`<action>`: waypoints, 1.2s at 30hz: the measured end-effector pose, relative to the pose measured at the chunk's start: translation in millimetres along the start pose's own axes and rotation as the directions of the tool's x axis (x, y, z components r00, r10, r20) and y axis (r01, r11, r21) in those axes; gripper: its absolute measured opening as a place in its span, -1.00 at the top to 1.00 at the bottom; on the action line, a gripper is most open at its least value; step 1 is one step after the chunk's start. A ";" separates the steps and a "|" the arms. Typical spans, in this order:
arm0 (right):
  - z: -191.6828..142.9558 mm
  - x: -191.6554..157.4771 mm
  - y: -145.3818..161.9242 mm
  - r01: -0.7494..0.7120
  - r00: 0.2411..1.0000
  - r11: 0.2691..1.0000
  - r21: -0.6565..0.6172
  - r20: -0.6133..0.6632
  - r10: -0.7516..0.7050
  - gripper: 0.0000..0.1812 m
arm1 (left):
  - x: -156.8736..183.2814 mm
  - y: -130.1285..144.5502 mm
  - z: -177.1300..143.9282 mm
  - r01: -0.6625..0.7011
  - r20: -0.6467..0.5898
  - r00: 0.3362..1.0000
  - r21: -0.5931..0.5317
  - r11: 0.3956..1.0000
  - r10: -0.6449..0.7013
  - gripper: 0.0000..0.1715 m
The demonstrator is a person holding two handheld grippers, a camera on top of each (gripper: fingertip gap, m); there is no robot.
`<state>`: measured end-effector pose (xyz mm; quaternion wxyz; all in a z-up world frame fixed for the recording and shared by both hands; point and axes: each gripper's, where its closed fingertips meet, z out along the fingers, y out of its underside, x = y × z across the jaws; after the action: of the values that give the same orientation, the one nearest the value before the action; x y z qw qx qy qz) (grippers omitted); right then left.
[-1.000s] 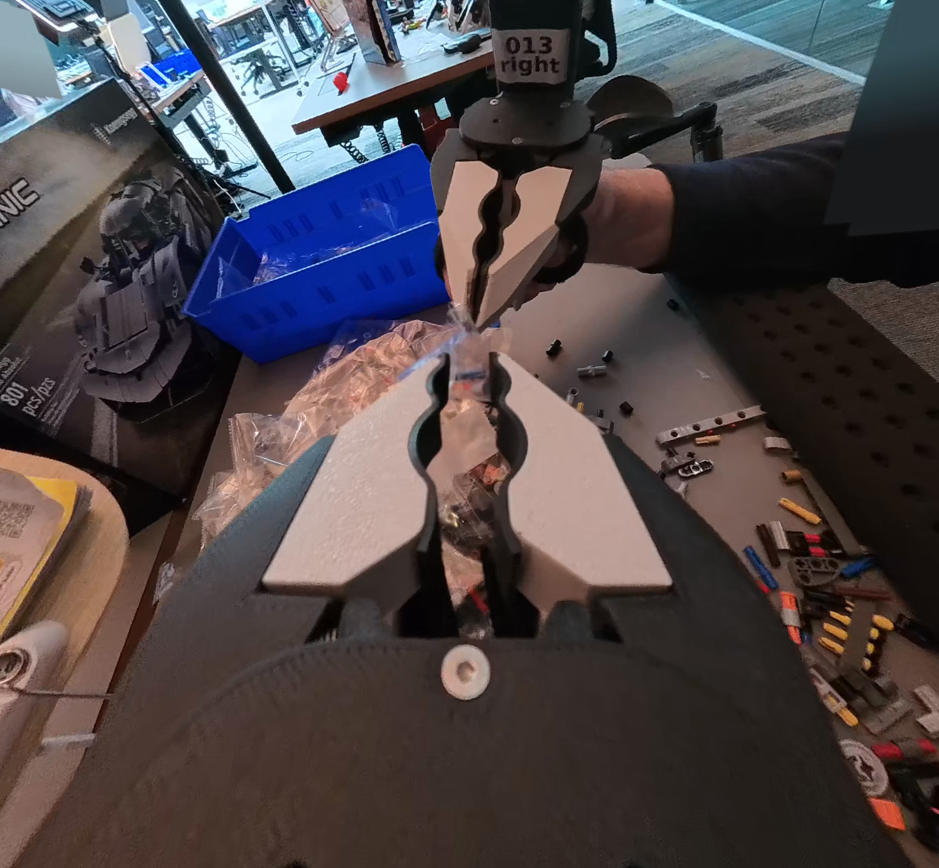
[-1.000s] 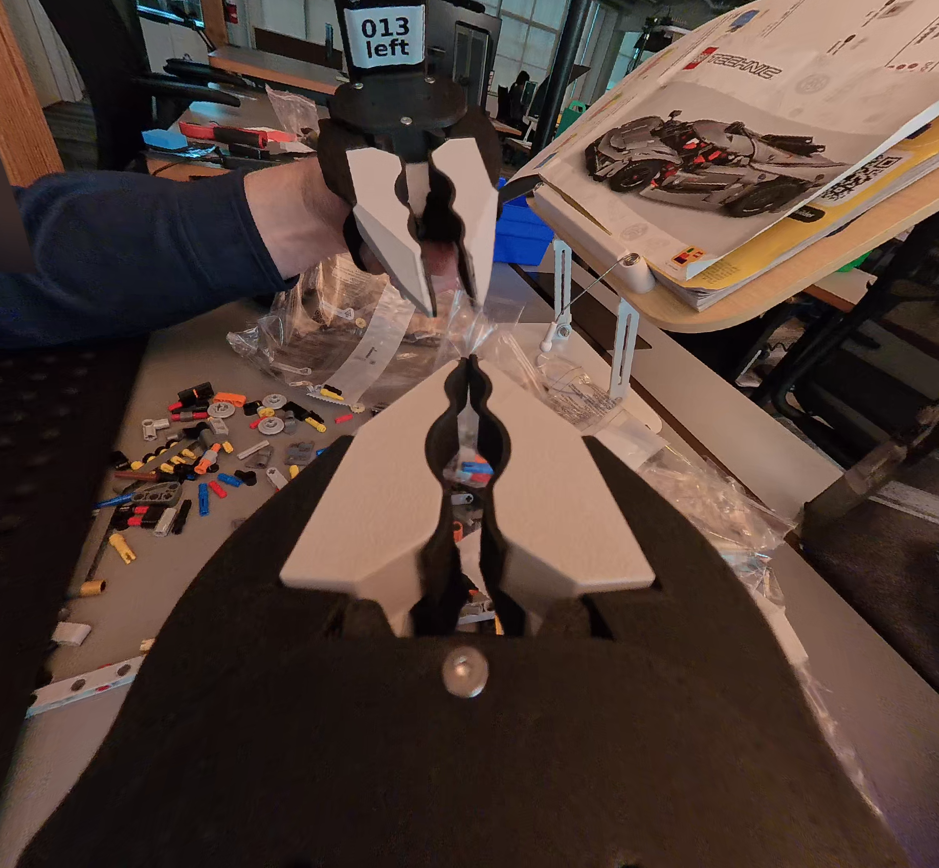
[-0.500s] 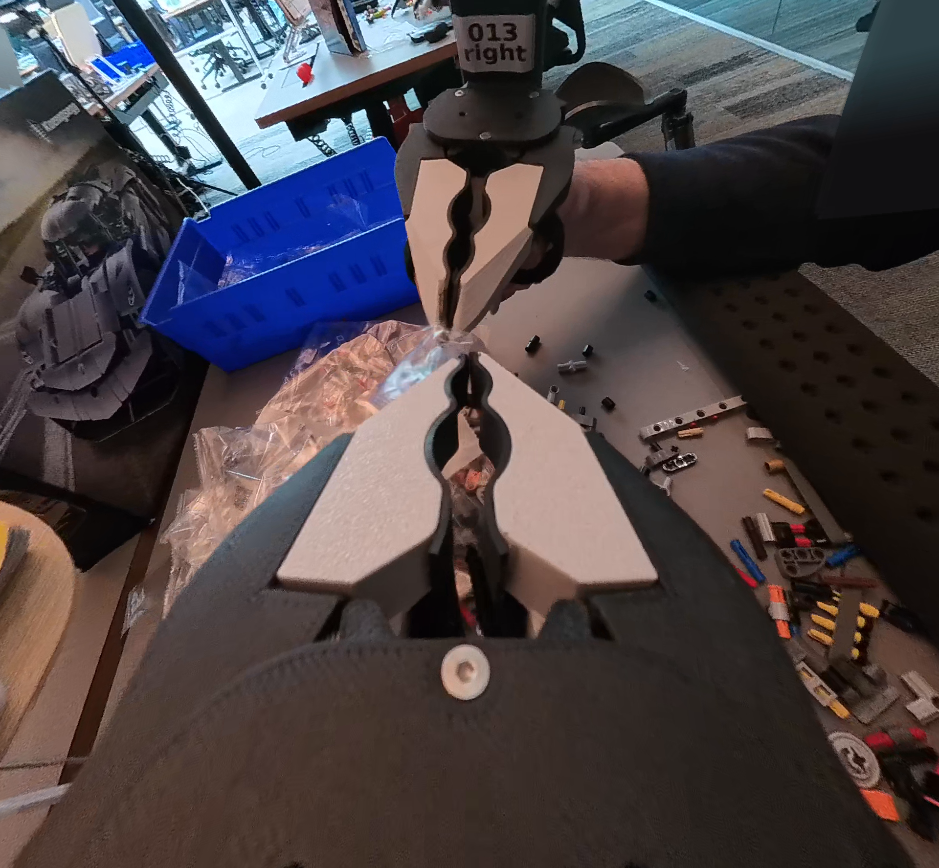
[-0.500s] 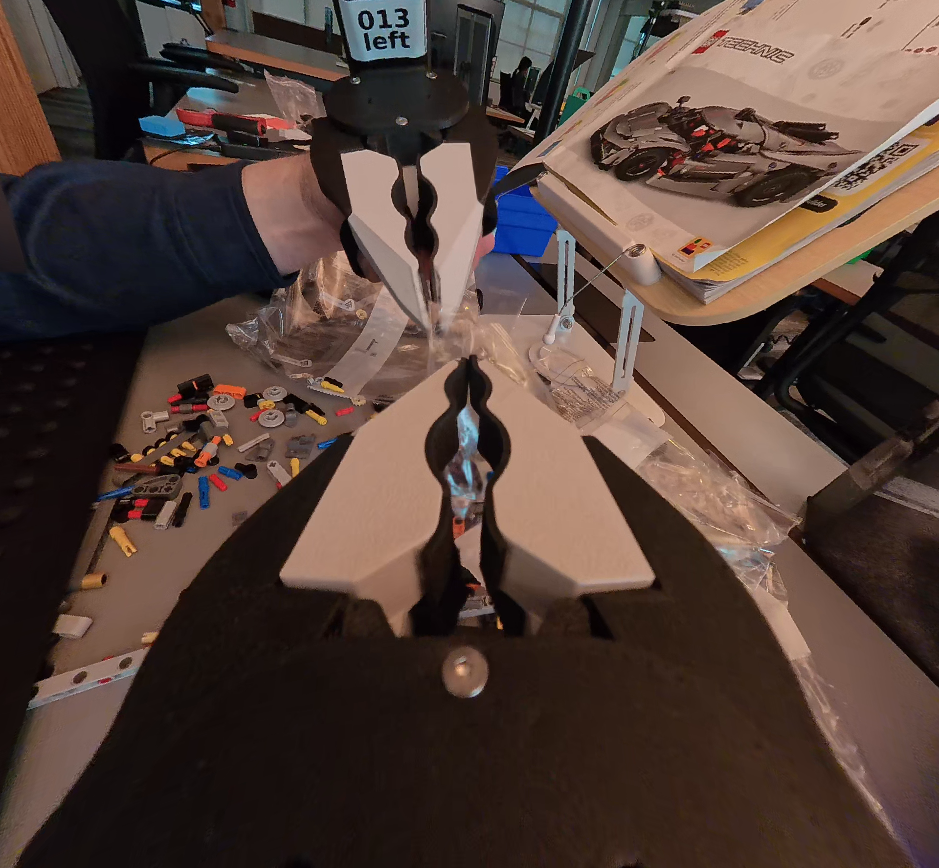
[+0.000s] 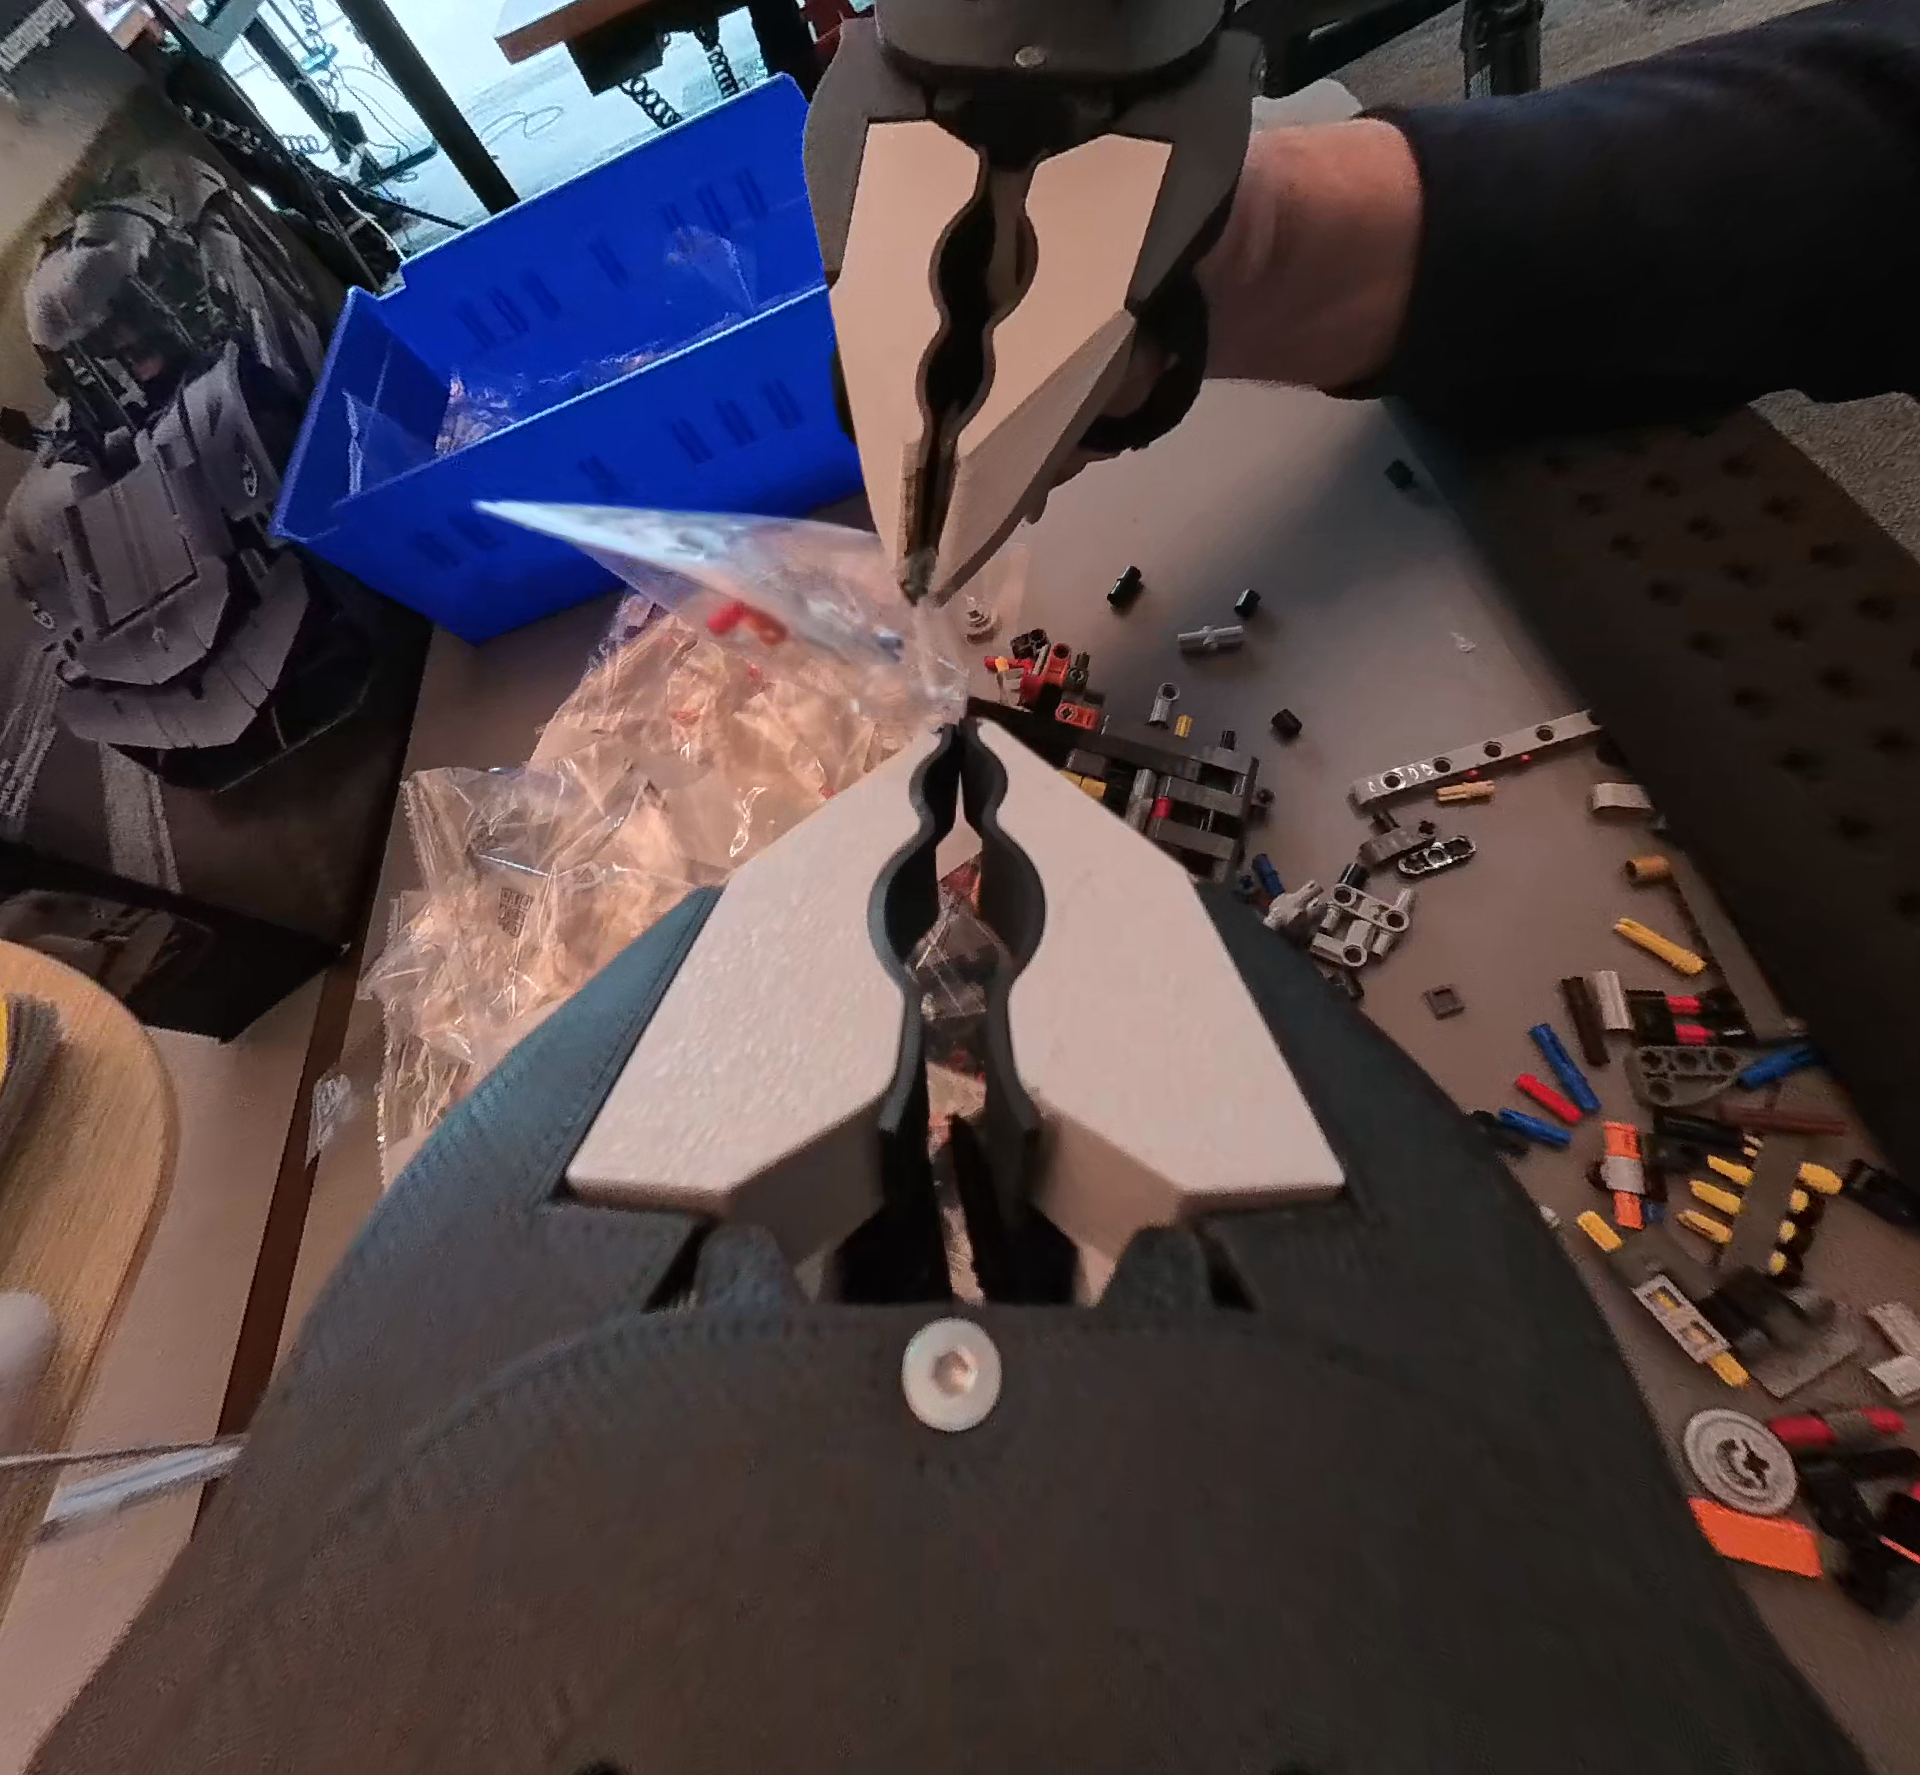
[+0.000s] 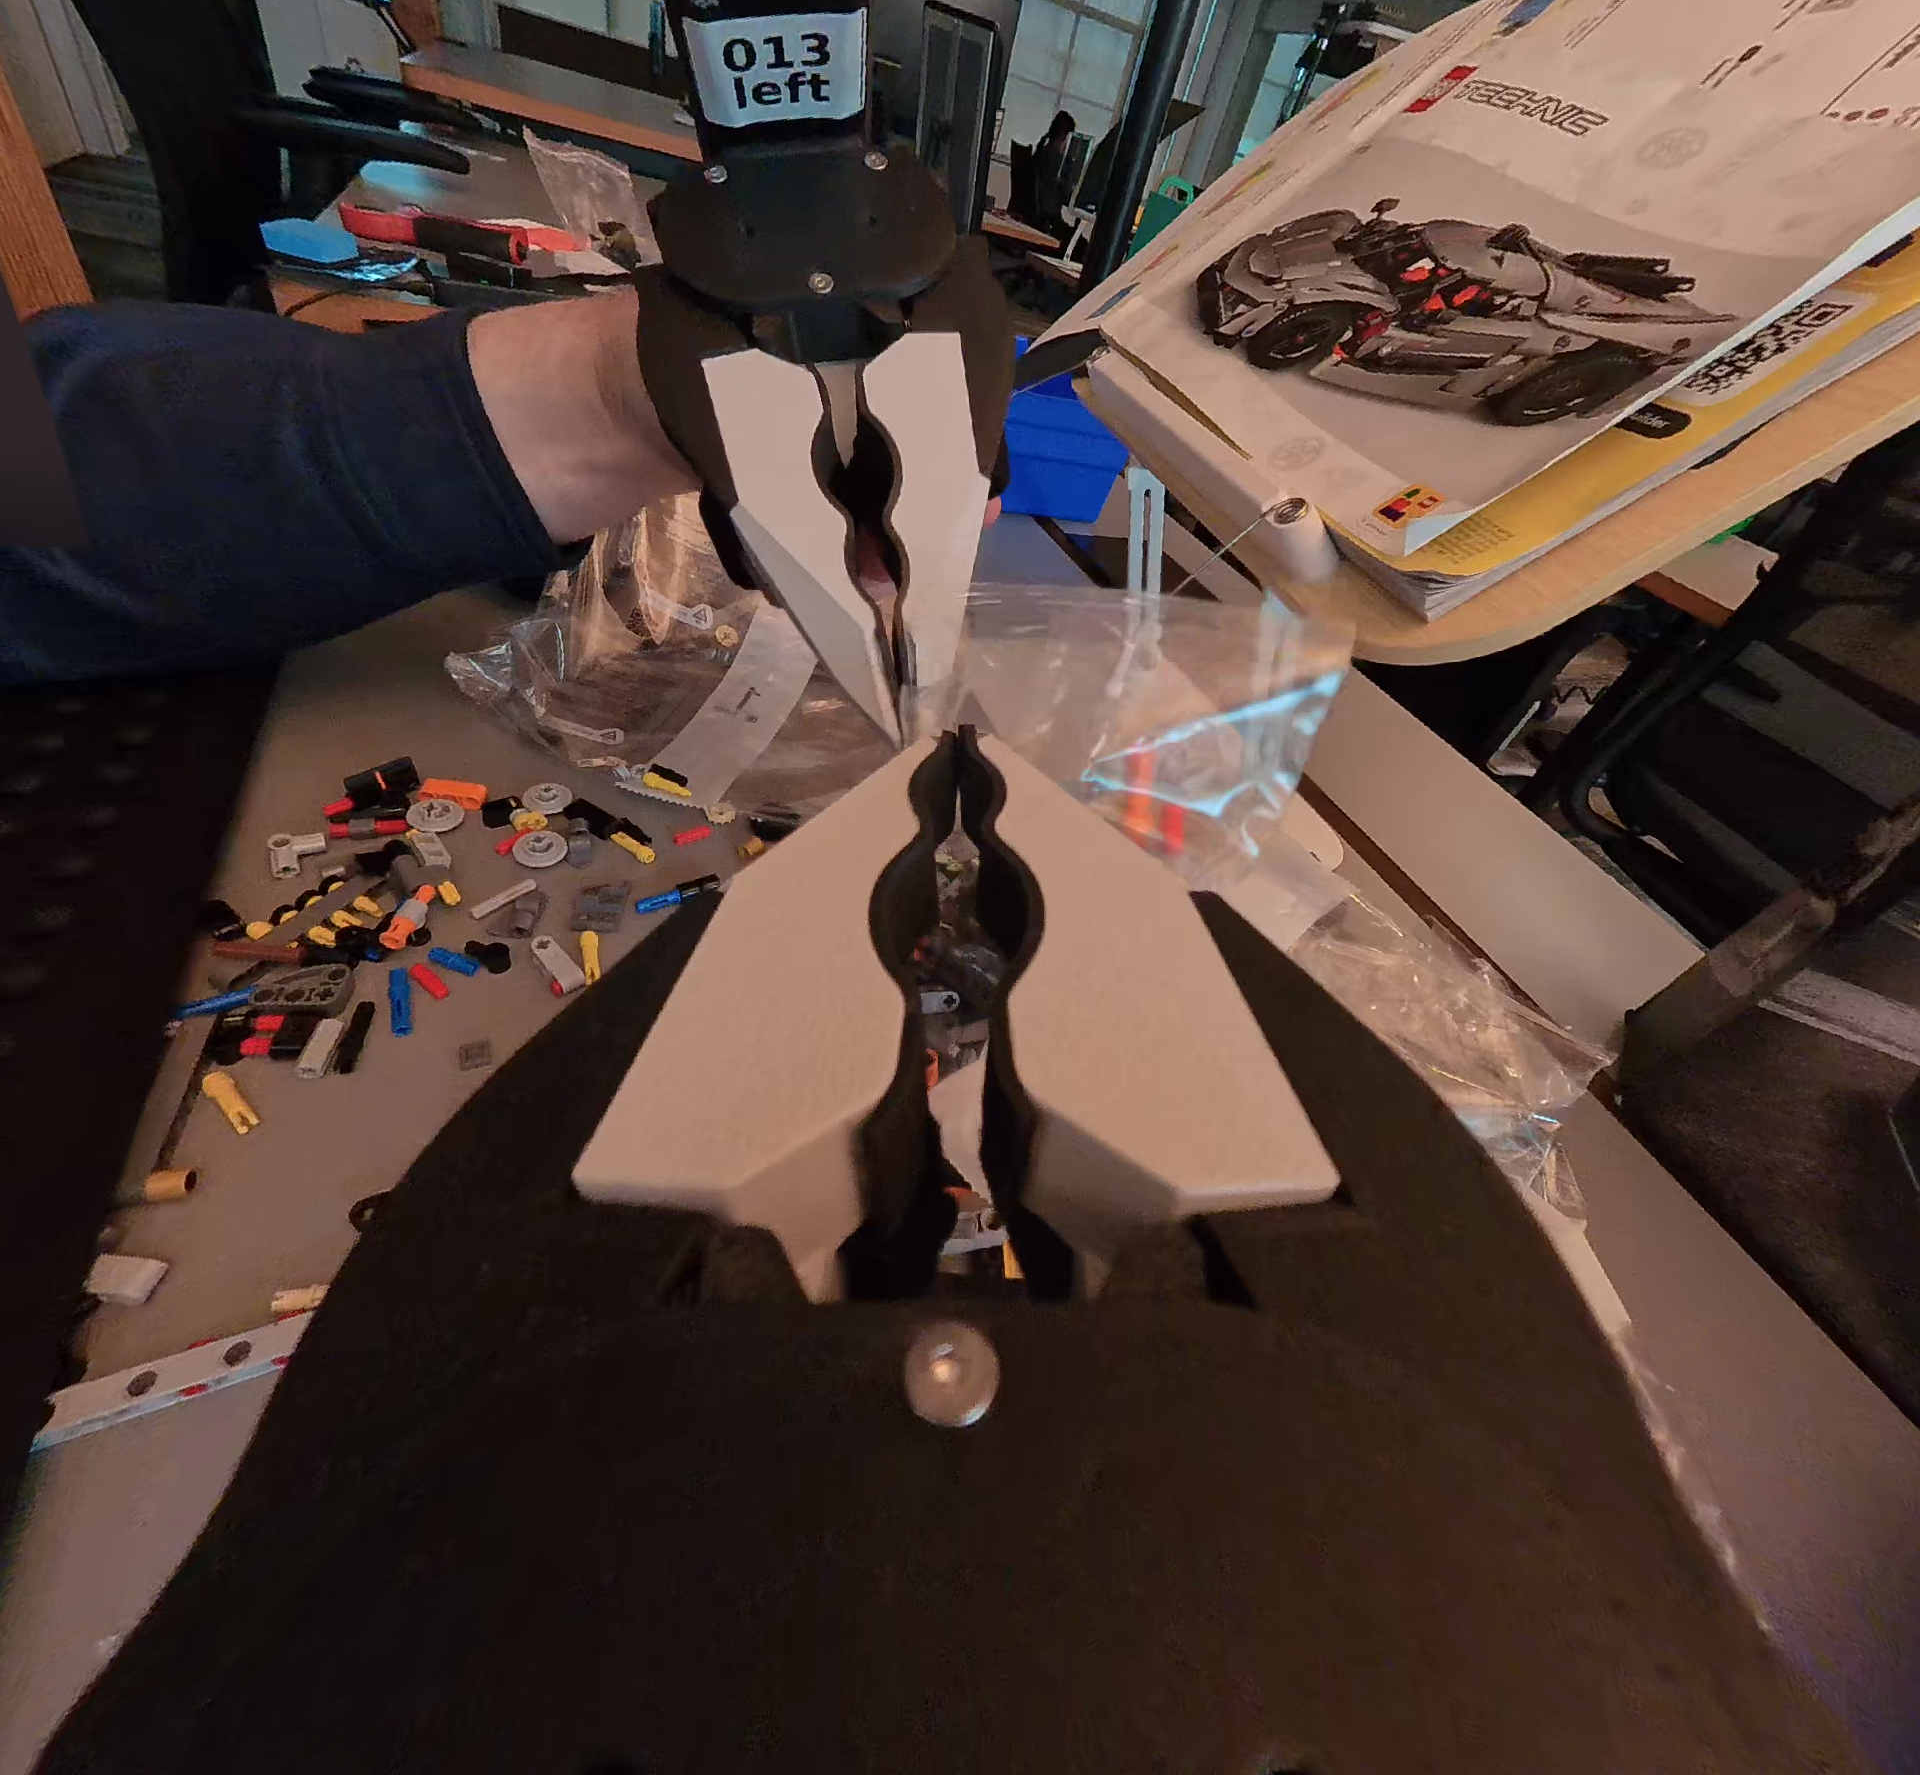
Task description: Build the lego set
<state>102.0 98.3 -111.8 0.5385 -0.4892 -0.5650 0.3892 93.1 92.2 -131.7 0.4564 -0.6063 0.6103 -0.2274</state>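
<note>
Your left gripper (image 5: 954,738) and right gripper (image 5: 920,582) are both clenched on one clear plastic bag of small lego pieces (image 5: 748,582), tips nearly meeting; the bag fans toward ten o'clock, above the grey table (image 5: 1340,645).

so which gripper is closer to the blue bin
Left. In its own view the left gripper is nearer the side where the blue bin sits; the right gripper hangs just past its corner, both pinching the clear bag.

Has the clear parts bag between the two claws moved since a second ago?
Yes. The clear bag now flares out sideways toward the blue bin, still pinched by the left claw and right claw.
</note>
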 end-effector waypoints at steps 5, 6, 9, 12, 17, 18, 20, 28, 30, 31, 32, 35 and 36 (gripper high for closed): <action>1.6 -3.5 5.7 -0.011 1.000 0.999 -0.032 0.026 0.012 1.00 | -3.1 0.7 -5.4 0.002 0.013 1.000 0.006 1.000 -0.002 1.00; 2.0 -4.9 7.3 -0.014 0.999 0.999 -0.041 0.035 0.016 1.00 | -3.1 1.3 -5.9 0.000 0.014 1.000 0.003 1.000 0.000 1.00; 1.5 -6.6 6.2 -0.026 0.998 0.999 -0.031 0.050 0.028 1.00 | -1.6 1.0 -6.3 -0.003 0.006 1.000 0.003 1.000 0.003 1.00; -2.3 -2.7 -2.6 -0.032 0.999 0.999 0.018 0.030 0.032 0.99 | 1.1 0.8 -6.1 -0.011 -0.003 1.000 -0.006 1.000 0.011 1.00; -3.4 -4.7 -12.9 -0.005 1.000 0.998 0.058 0.017 0.004 0.88 | 5.2 5.1 -2.2 -0.034 -0.013 0.999 -0.061 0.998 0.034 1.00; -0.9 -5.1 -9.0 0.007 1.000 0.999 0.034 0.012 -0.008 0.88 | 6.7 5.1 -1.2 -0.040 -0.018 0.999 -0.067 0.997 0.039 1.00; 5.1 -6.3 2.9 0.032 0.999 0.999 -0.031 0.008 -0.032 0.87 | 9.0 4.7 0.3 -0.054 -0.022 0.998 -0.081 0.995 0.052 1.00; 13.4 -27.1 4.6 0.093 0.993 0.994 -0.057 0.084 -0.088 0.72 | 13.6 4.6 2.6 -0.069 -0.037 0.997 -0.115 0.991 0.065 1.00; 16.2 -25.1 16.7 0.125 0.991 0.984 -0.125 0.070 -0.117 0.73 | 13.6 1.6 2.3 -0.062 -0.039 0.998 -0.096 0.993 0.059 1.00; 17.9 -23.2 20.6 0.136 0.990 0.980 -0.145 0.056 -0.129 0.77 | 13.0 -0.4 1.7 -0.057 -0.037 0.998 -0.085 0.995 0.054 1.00; 19.2 -20.9 22.0 0.142 0.990 0.978 -0.155 0.040 -0.138 0.89 | 12.6 -1.0 1.3 -0.052 -0.036 0.998 -0.082 0.995 0.049 1.00; 18.6 -19.9 19.6 0.145 0.989 0.979 -0.140 0.033 -0.142 1.00 | 11.9 -2.9 0.4 -0.036 -0.036 0.999 -0.067 0.997 0.034 1.00; 17.5 -18.7 17.8 0.139 0.990 0.982 -0.130 0.029 -0.136 1.00 | 11.1 -5.0 0.2 -0.030 -0.032 0.999 -0.054 0.998 0.029 1.00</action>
<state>86.0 85.5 -135.4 0.5252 -0.4796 -0.6270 0.3179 97.6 80.9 -130.8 0.4336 -0.6058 0.6320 -0.2134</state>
